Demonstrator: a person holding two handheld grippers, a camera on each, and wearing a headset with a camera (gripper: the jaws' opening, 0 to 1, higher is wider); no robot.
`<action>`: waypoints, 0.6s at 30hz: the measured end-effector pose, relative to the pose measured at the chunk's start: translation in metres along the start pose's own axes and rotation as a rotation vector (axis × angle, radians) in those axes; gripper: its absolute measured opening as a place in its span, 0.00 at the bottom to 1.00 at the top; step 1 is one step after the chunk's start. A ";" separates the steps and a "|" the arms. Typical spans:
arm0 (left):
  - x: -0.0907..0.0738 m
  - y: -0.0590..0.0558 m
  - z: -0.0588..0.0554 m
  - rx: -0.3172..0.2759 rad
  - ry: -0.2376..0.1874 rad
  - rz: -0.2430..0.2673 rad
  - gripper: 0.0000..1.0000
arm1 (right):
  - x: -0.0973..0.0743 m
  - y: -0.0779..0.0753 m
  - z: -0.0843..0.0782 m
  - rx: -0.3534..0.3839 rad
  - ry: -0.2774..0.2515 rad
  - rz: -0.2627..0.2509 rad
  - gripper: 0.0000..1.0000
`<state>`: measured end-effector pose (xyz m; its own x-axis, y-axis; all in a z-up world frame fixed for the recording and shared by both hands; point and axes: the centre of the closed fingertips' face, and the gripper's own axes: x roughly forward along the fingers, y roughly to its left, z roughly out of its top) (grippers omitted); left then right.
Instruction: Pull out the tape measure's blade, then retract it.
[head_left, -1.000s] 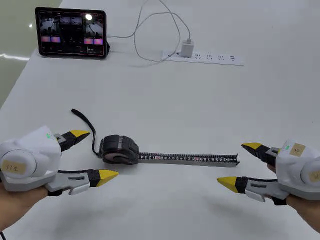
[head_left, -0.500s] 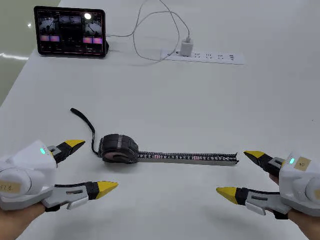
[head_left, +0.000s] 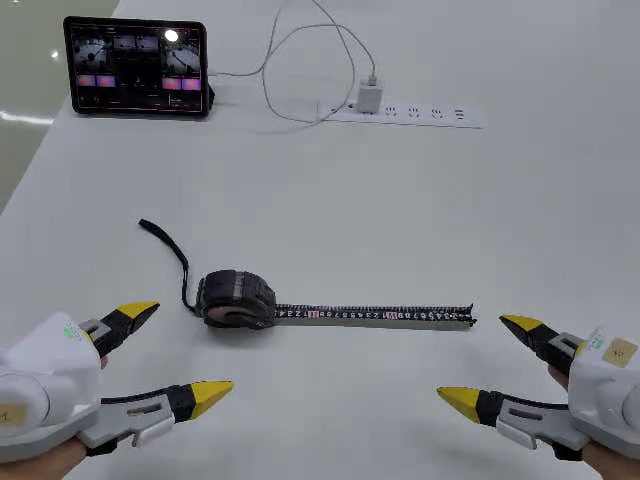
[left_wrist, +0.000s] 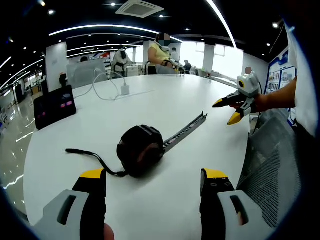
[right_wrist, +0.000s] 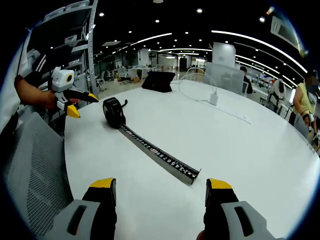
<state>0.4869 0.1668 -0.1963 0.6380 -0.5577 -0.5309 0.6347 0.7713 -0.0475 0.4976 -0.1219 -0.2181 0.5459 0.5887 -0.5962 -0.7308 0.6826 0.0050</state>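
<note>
Fingers (head_left: 205, 392) on both tools are spread wide with nothing between them. My left gripper (head_left: 185, 347) sits in the lower left of the head view and my right gripper (head_left: 475, 357) in the lower right, each clear of the work. Between them, just below frame centre, the tape measure (head_left: 237, 298) lies on the white table (head_left: 420, 220). Its blade (head_left: 375, 316) is drawn out to the right, flat on the surface, and its strap (head_left: 170, 250) trails to the upper left. I'd judge the pull-out done and the retraction left. In the left gripper view my jaws face the case (left_wrist: 141, 150); in the right gripper view they face the blade's tip (right_wrist: 192, 174). That suits steadying the case while guiding the blade home so it doesn't whip.
</note>
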 end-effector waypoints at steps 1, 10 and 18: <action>0.000 0.000 0.000 -0.003 -0.001 0.002 0.75 | -0.001 0.000 0.000 0.001 -0.001 -0.001 0.71; -0.003 0.000 -0.006 -0.029 -0.002 0.016 0.75 | -0.002 0.002 -0.005 0.009 0.000 -0.011 0.71; -0.006 -0.001 -0.008 -0.039 0.000 0.021 0.74 | 0.000 0.004 -0.007 0.006 0.007 -0.002 0.71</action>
<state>0.4790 0.1717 -0.2004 0.6510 -0.5412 -0.5323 0.6037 0.7942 -0.0692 0.4916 -0.1221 -0.2237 0.5441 0.5846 -0.6018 -0.7276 0.6860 0.0086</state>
